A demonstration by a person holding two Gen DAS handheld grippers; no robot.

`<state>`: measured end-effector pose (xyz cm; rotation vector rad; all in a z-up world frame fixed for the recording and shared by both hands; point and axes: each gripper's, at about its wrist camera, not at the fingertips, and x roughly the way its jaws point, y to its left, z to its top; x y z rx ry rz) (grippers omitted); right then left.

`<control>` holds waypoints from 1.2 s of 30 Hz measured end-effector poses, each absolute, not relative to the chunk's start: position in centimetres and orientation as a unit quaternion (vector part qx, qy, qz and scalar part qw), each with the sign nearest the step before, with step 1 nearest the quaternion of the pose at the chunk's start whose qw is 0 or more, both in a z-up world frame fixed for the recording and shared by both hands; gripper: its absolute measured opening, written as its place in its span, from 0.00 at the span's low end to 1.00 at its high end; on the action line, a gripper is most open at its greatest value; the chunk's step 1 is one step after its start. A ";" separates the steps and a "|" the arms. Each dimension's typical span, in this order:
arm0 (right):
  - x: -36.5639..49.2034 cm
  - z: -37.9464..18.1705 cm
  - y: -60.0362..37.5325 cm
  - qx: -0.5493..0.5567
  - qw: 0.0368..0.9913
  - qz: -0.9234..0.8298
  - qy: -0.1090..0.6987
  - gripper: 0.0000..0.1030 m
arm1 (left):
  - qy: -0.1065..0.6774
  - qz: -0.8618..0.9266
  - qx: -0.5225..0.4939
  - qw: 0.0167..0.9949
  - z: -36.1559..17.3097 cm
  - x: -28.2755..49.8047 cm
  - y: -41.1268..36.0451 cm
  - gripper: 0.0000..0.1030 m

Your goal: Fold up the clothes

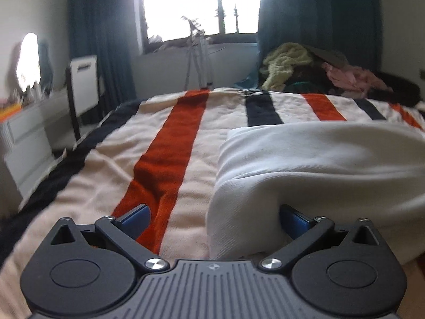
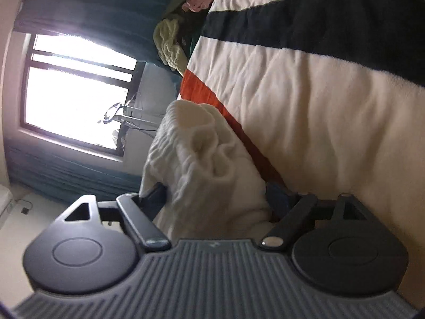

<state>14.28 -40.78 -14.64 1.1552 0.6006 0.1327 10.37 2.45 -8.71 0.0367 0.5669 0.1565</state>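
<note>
The white garment (image 1: 305, 164) lies in a soft, thick bundle on the striped blanket (image 1: 170, 143) that covers the bed, toward the right side in the left wrist view, with a pile of unfolded clothes (image 1: 318, 71) well beyond it near the curtains. The left gripper (image 1: 213, 216) has its jaws spread wide; one finger (image 1: 293, 216) sits tucked under a fold of the cloth, the other (image 1: 135, 216) rests over the blanket, so nothing is pinched. The right gripper (image 2: 213, 194) also stands spread, with a bunched, ribbed part of the garment (image 2: 202, 154) between its fingers but, as far as the view shows, not squeezed. The risk from here is that the loose bundle slumps open or slides, since neither tool grips it; closing blindly could also catch the blanket along with the cloth. The garment's long axis seems to run across the bed, left to right in the left wrist view, though the bunching makes its ends hard to tell apart.
</note>
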 end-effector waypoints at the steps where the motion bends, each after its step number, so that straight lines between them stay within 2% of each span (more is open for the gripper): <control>1: 14.3 -14.4 -40.5 0.520 0.803 0.059 0.284 0.82 | 0.284 0.079 0.001 0.956 -8.7 10.3 2.9 1.00; 3: 14.6 -14.3 -39.9 0.508 0.809 0.064 0.290 0.83 | 0.291 0.084 -0.027 0.952 -8.6 10.2 3.8 1.00; 5: 15.0 -14.6 -39.5 0.498 0.809 0.067 0.304 0.88 | 0.295 0.088 -0.043 0.951 -8.6 10.1 4.4 1.00; 11: 16.0 -13.8 -37.9 0.451 0.823 0.083 0.334 0.92 | 0.297 0.094 -0.053 0.949 -8.6 9.9 4.7 1.00; 14: 15.8 -12.8 -37.4 0.427 0.841 0.101 0.317 0.92 | 0.298 0.097 -0.057 0.948 -8.5 9.9 4.8 1.00; 18: 16.2 -14.0 -37.3 0.429 0.831 0.093 0.343 0.90 | 0.313 0.084 -0.083 0.942 -8.5 10.1 5.5 1.00; 21: 16.4 -13.9 -37.2 0.426 0.830 0.076 0.353 0.78 | 0.340 0.065 -0.121 0.930 -8.5 10.3 6.4 0.99; 23: 16.2 -13.3 -37.2 0.421 0.832 0.065 0.354 0.62 | 0.354 0.046 -0.167 0.919 -8.5 10.0 7.4 0.99; 26: 15.6 -12.1 -37.7 0.429 0.836 0.054 0.338 0.50 | 0.366 0.004 -0.246 0.897 -8.5 8.9 9.0 0.99; 32: 15.1 -10.6 -38.3 0.430 0.849 0.041 0.303 0.46 | 0.319 -0.077 -0.396 0.858 -8.7 7.5 11.5 1.00; 36: 15.3 -11.3 -38.5 0.436 0.845 0.035 0.307 0.46 | 0.340 -0.088 -0.450 0.821 -10.9 10.1 11.5 1.00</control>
